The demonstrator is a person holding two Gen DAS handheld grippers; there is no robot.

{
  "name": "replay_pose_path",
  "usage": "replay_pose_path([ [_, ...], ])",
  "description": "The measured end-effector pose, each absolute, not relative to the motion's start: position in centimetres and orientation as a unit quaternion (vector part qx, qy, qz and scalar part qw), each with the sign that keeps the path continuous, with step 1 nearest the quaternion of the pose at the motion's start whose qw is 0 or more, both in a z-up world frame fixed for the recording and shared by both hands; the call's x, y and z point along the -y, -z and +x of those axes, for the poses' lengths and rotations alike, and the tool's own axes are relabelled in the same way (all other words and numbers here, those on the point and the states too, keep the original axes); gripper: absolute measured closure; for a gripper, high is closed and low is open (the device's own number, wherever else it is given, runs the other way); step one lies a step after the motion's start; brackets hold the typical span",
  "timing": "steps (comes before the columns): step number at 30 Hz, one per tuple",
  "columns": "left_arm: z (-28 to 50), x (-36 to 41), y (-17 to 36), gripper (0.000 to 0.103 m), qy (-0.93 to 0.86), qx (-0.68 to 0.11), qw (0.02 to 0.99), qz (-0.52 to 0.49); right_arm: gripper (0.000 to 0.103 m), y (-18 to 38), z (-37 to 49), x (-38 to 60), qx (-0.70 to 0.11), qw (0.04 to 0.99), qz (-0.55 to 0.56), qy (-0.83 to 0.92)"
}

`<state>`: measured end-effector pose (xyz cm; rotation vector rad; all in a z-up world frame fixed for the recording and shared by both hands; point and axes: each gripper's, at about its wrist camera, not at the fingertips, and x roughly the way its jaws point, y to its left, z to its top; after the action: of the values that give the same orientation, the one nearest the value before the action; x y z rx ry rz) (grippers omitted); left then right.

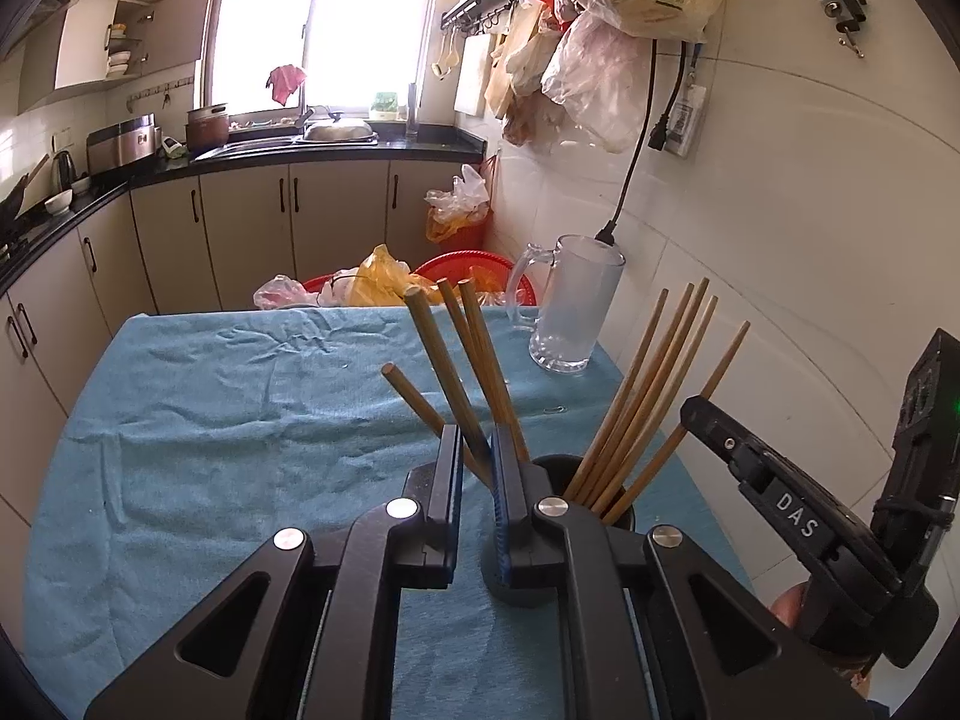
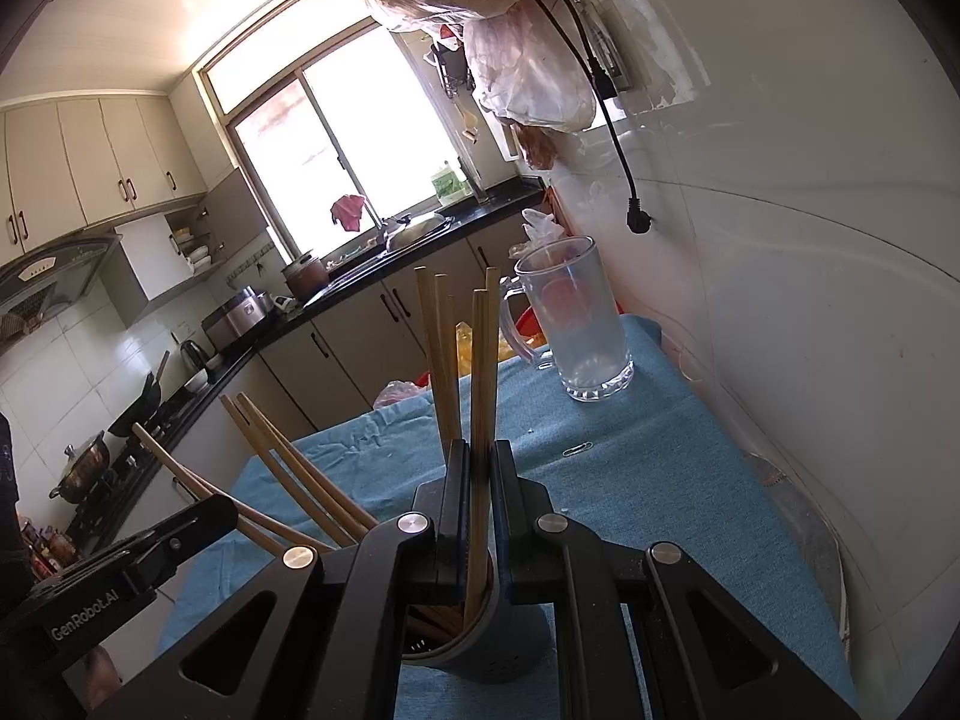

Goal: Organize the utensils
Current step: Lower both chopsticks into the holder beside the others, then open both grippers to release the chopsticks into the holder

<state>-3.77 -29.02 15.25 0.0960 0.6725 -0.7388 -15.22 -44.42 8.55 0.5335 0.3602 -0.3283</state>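
Observation:
A dark round holder (image 1: pixel 606 504) stands on the blue cloth near the table's front; it also shows in the right wrist view (image 2: pixel 498 636). Several wooden chopsticks stick up out of it. My left gripper (image 1: pixel 477 450) is shut on a bundle of chopsticks (image 1: pixel 444 354) that fan up to the left of the holder. My right gripper (image 2: pixel 478 468) is shut on another bundle of chopsticks (image 2: pixel 474 348), upright above the holder's mouth. This bundle shows in the left wrist view (image 1: pixel 660 378) beside the right gripper's body (image 1: pixel 798 516).
A clear glass mug (image 1: pixel 573 306) stands at the table's far right corner, near the tiled wall, also in the right wrist view (image 2: pixel 570 324). A small paper clip (image 2: pixel 576 450) lies on the cloth. Red basins with bags (image 1: pixel 420 282) sit beyond the far edge.

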Motion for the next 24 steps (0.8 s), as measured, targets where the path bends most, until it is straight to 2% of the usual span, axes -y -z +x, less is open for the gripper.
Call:
replay_pose_path([
  [20, -3.46, 29.32, -14.82, 0.093, 0.351, -0.329, 0.876, 0.046, 0.095, -8.65, -14.92, 44.31, -0.178, 0.936, 0.259, 0.157],
  [24, -3.36, 29.4, -14.61, 0.087, 0.347, -0.33, 0.877, 0.046, 0.095, -8.7, -14.96, 44.29, -0.178, 0.937, 0.257, 0.156],
])
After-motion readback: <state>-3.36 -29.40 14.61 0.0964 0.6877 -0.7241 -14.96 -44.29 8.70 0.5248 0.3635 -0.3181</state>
